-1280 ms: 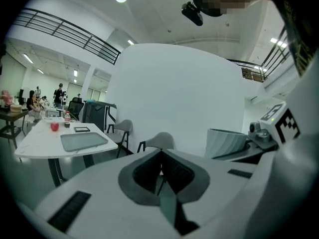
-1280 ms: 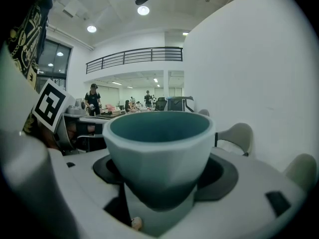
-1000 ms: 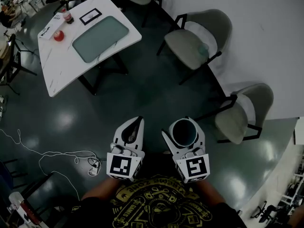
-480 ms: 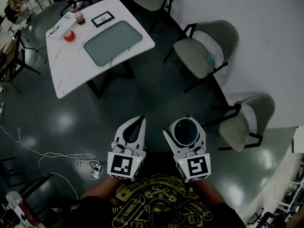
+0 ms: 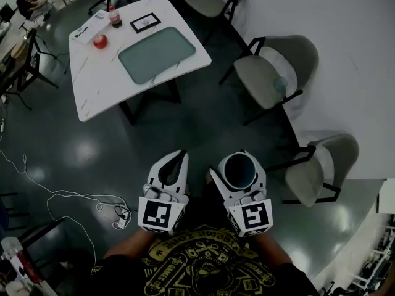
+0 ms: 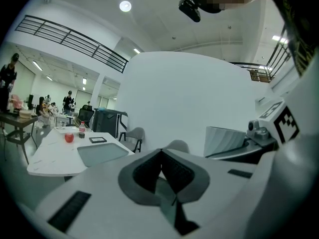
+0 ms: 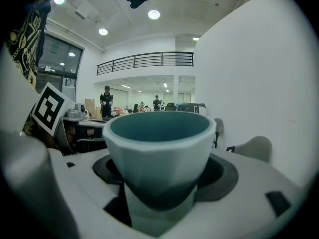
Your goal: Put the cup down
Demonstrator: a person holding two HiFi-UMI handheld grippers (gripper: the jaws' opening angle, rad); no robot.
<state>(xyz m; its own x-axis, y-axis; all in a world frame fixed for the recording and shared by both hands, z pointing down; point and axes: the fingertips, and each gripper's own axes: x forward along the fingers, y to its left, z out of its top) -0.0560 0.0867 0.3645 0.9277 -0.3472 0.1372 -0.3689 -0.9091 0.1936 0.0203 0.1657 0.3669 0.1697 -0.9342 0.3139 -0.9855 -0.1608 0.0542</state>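
Pale faceted ceramic cup (image 7: 159, 148), teal inside: rigid, likely breakable and slick; your right hand-held gripper (image 5: 238, 166) clasps its lower wall above the floor (image 5: 185, 119), left hand-held gripper (image 5: 180, 158) closed, empty.

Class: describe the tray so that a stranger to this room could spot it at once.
Find the white table at the head view's upper left. The tray lies on its right half, a flat grey-green rounded rectangle. It is far bigger than the bottle, round red item and black-framed card beside it.
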